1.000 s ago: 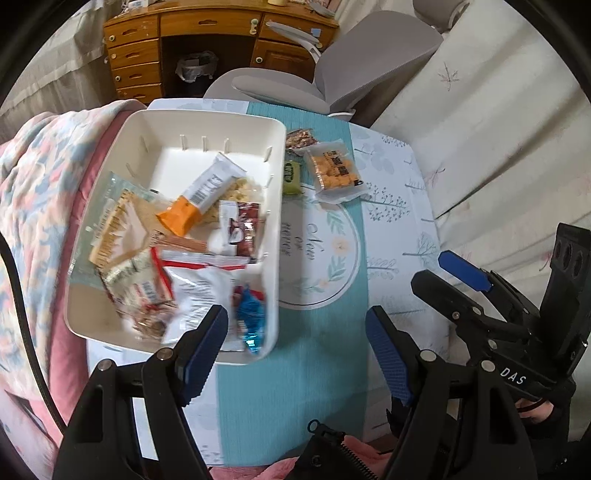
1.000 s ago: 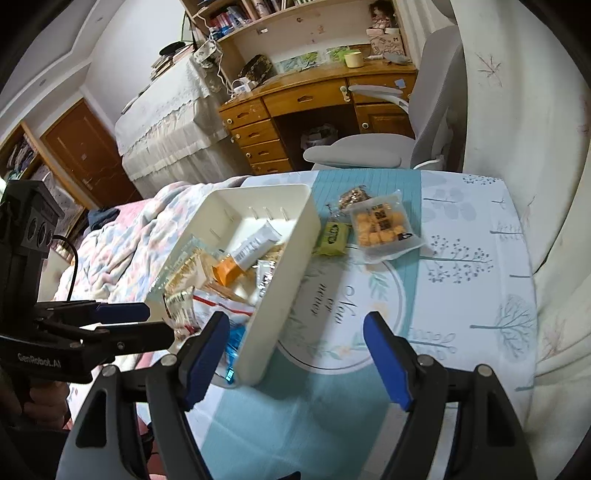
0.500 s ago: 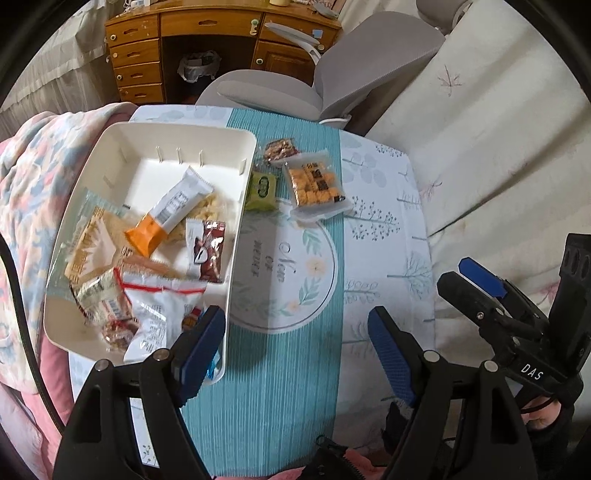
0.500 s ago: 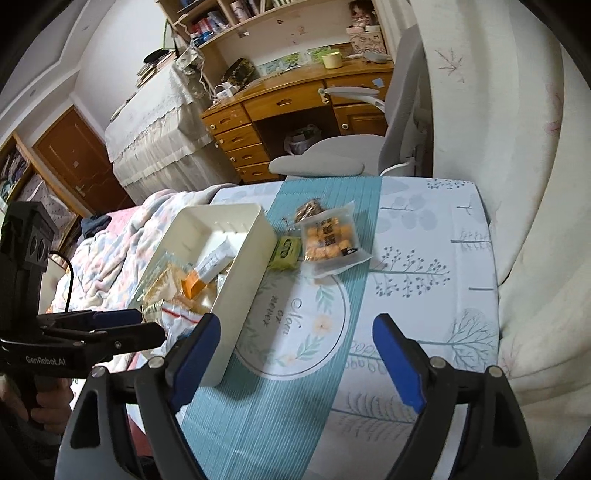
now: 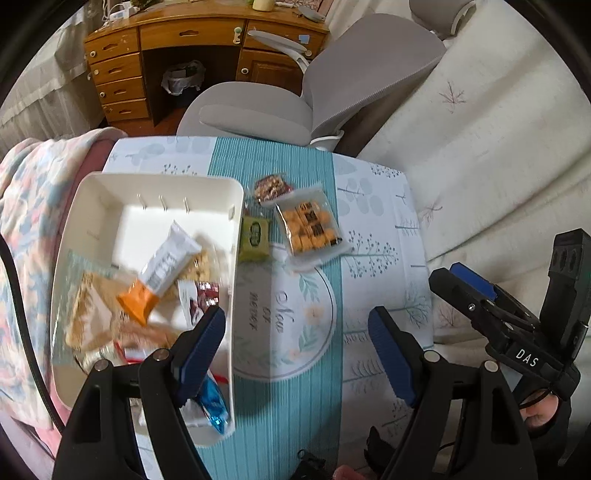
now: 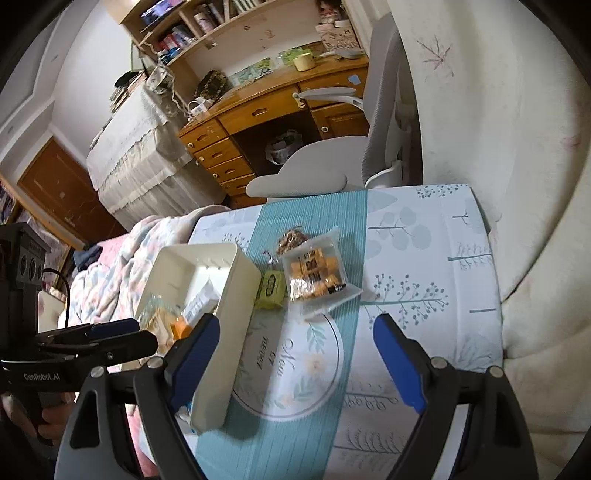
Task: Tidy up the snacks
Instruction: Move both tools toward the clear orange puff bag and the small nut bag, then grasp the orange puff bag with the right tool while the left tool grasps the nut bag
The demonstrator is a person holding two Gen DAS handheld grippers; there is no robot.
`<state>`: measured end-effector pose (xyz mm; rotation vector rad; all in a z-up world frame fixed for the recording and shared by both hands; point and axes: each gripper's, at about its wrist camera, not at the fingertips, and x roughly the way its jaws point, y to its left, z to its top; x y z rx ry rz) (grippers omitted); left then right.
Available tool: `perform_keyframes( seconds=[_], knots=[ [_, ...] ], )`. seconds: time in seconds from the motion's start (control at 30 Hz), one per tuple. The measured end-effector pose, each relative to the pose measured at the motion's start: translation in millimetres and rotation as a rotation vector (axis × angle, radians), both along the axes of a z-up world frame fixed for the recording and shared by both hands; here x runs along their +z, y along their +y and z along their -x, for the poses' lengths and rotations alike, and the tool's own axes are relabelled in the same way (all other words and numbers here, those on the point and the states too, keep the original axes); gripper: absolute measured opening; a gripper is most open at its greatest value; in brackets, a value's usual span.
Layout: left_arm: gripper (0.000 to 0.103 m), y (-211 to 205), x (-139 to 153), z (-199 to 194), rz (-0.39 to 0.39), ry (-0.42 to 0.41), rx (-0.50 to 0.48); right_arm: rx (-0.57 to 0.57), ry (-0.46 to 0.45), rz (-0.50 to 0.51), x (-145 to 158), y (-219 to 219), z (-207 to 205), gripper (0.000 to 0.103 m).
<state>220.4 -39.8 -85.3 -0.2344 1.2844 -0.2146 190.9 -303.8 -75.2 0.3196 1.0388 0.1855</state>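
Observation:
A white bin [image 5: 236, 206] on the table's left side holds several snacks, among them a white and orange bar [image 5: 162, 266] and a blue wrapper [image 5: 214, 406]. Right of the bin lie a green packet [image 5: 254, 236], a clear bag of orange crackers [image 5: 308, 225] and a small nut packet [image 5: 271, 188]. My left gripper [image 5: 295, 332] hangs open and holds nothing, over the bin's right wall and the round print. My right gripper [image 6: 297, 332] is open too, short of the cracker bag [image 6: 316, 277] and green packet [image 6: 272, 288], with the bin [image 6: 236, 295] at its left finger.
A teal and white tablecloth [image 5: 373, 229] covers the table. A grey office chair [image 5: 258, 114] and a wooden desk [image 5: 192, 33] stand beyond the far edge. A flowered blanket [image 5: 26, 221] lies left of the bin, and a white covered cushion [image 5: 480, 147] rises on the right.
Both grippers have moved forward over the table, so the bin and the loose packets sit lower and nearer in both views. The right jaws stand a little wider.

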Motion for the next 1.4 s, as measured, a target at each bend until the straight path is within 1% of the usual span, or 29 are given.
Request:
perform_keyframes(
  seconds=[0.3, 0.5, 0.67, 0.83, 0.9, 1.07, 1.17, 1.27, 1.4],
  knots=[
    [0.079, 5, -11, -48, -0.035, -0.011, -0.06, -0.034, 0.034, -0.021, -19, 3, -41, 0.086],
    [0.079, 2, -23, -78, -0.074, -0.011, -0.118, -0.034, 0.084, -0.009, -45, 9, -65, 0.086],
    [0.079, -1, -32, -113, -0.11, -0.021, -0.163, -0.031, 0.118, -0.005, -67, 12, -77, 0.086],
    [0.079, -9, -50, -150, -0.166, -0.018, -0.224, -0.012, 0.148, 0.018, -92, 17, -88, 0.086],
    [0.079, -12, -58, -165, -0.175, -0.014, -0.241, 0.005, 0.149, 0.033, -99, 22, -91, 0.086],
    [0.079, -20, -82, -192, -0.204, 0.02, -0.292, 0.063, 0.142, 0.082, -115, 34, -97, 0.086],
    [0.079, -25, -97, -207, -0.202, 0.056, -0.321, 0.096, 0.132, 0.115, -123, 43, -100, 0.086],
    [0.079, -31, -115, -218, -0.19, 0.103, -0.345, 0.129, 0.121, 0.15, -130, 52, -103, 0.086],
    [0.079, -39, -140, -226, -0.192, 0.169, -0.373, 0.174, 0.112, 0.235, -142, 66, -104, 0.086]
  ],
)
